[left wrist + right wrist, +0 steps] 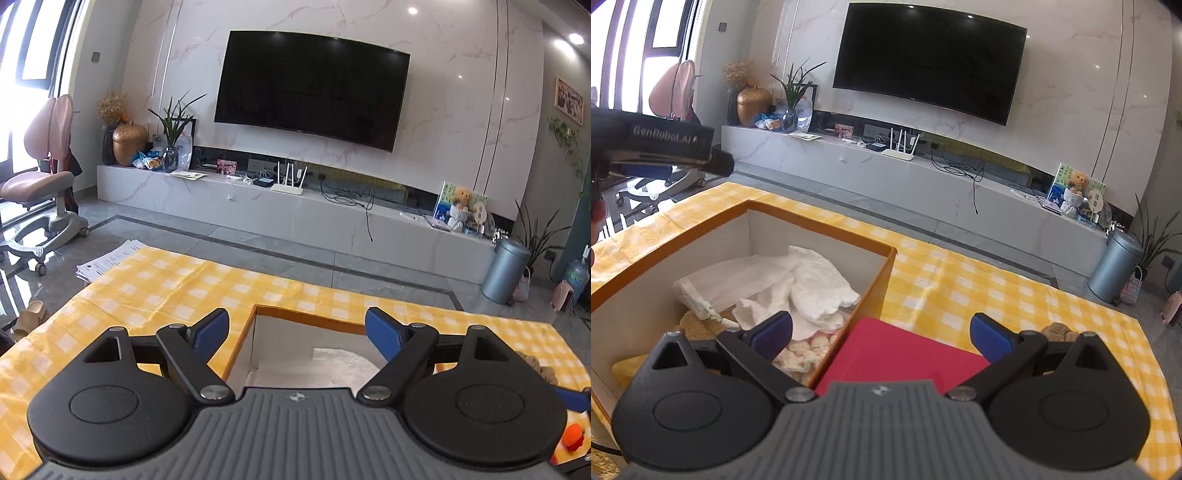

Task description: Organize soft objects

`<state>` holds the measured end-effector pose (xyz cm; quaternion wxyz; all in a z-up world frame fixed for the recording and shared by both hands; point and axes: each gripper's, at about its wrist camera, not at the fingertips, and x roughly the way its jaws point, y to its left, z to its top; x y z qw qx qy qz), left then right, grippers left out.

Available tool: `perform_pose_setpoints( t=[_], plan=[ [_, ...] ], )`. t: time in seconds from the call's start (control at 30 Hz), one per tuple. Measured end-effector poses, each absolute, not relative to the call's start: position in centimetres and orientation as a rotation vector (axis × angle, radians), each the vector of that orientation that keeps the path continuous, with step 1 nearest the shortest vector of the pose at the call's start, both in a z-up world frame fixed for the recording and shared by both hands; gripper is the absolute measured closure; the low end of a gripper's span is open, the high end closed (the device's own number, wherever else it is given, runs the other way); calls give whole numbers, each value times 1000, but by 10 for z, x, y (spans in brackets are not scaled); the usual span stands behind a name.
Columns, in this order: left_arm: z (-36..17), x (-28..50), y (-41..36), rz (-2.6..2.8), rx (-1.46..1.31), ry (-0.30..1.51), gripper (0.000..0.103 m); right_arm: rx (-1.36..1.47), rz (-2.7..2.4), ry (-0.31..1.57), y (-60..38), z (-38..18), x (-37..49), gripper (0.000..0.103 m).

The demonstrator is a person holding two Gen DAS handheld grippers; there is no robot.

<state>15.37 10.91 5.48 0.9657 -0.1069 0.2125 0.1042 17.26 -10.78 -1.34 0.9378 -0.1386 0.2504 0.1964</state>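
Judging by the box, you were well along: white cloths and knitted pieces already lay inside it. Both your left tongs and right tongs were spread and empty, while a red item, a brown toy and an orange one waited on the table.

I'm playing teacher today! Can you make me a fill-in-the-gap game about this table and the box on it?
1. The tablecloth has yellow and ____ checks.
2. The white cloth lies inside the ____.
3. The flat thing beside the box, under the right gripper, is coloured ____.
4. Both the right gripper and the left gripper have jaws that are ____.

Missing words: white; box; red; open
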Motion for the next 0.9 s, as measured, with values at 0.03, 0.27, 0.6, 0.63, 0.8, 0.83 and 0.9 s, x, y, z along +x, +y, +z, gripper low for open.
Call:
perform_pose_setpoints(
  t=[0.03,0.27,0.6,0.63,0.8,0.83,0.9],
  plan=[
    [57,152,107,210,-220,426,5,-276,405,510,-109,-12,172,3],
    [73,139,75,159,-170,409,5,-234,429,486,-133,10,173,3],
    [98,149,23,84,-117,462,5,-134,242,515,-250,39,194,3],
    [99,152,18,75,-105,470,5,-108,174,528,-267,36,200,3],
    [94,168,-9,6,-50,512,5,-21,-44,650,-331,3,225,3],
    [91,173,-16,-10,-42,524,5,-20,-66,669,-339,-4,228,3],
    [85,186,-29,-44,-19,555,5,-4,-115,714,-355,-18,236,3]
  ],
)
